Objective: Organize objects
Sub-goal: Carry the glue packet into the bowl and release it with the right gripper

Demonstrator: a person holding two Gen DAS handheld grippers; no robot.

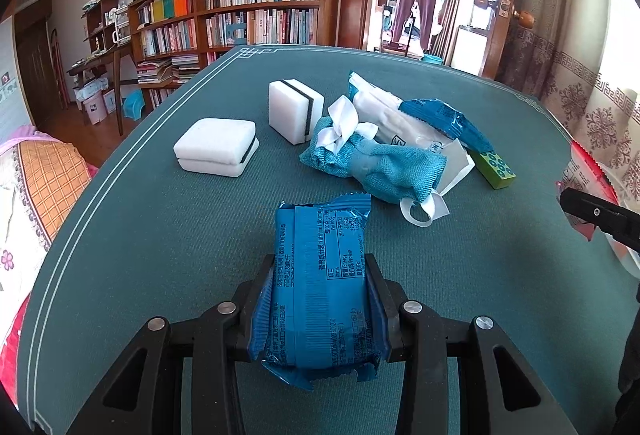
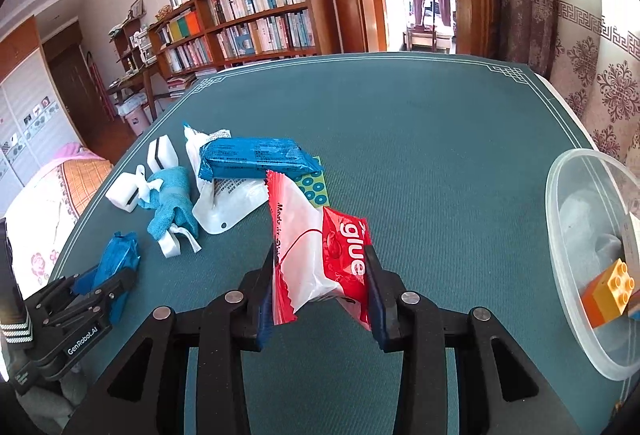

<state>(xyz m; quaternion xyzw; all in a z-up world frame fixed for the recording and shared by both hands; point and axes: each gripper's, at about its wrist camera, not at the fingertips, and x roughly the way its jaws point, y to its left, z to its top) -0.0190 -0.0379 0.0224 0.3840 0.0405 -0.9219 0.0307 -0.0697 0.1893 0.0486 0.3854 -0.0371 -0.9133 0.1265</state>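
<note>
My left gripper (image 1: pixel 322 267) is shut on a blue snack packet (image 1: pixel 320 275), held just above the green table mat (image 1: pixel 160 235). My right gripper (image 2: pixel 320 267) is shut on a red and white snack bag (image 2: pixel 316 255), lifted off the mat; its tip shows at the right edge of the left wrist view (image 1: pixel 592 213). The left gripper (image 2: pixel 86 295) with its blue packet (image 2: pixel 116 263) shows low on the left in the right wrist view. A pile lies mid-table: a teal cloth pouch (image 1: pixel 376 163), a white pack (image 1: pixel 388 115), a second blue packet (image 1: pixel 448 119) and a green block (image 1: pixel 494 167).
Two white sponges (image 1: pixel 218 147) (image 1: pixel 296 111) sit left of the pile. A clear plastic tub (image 2: pixel 560 235) at the table's right edge holds an orange and yellow toy brick (image 2: pixel 608 291). A bed lies left of the table; bookshelves stand behind it.
</note>
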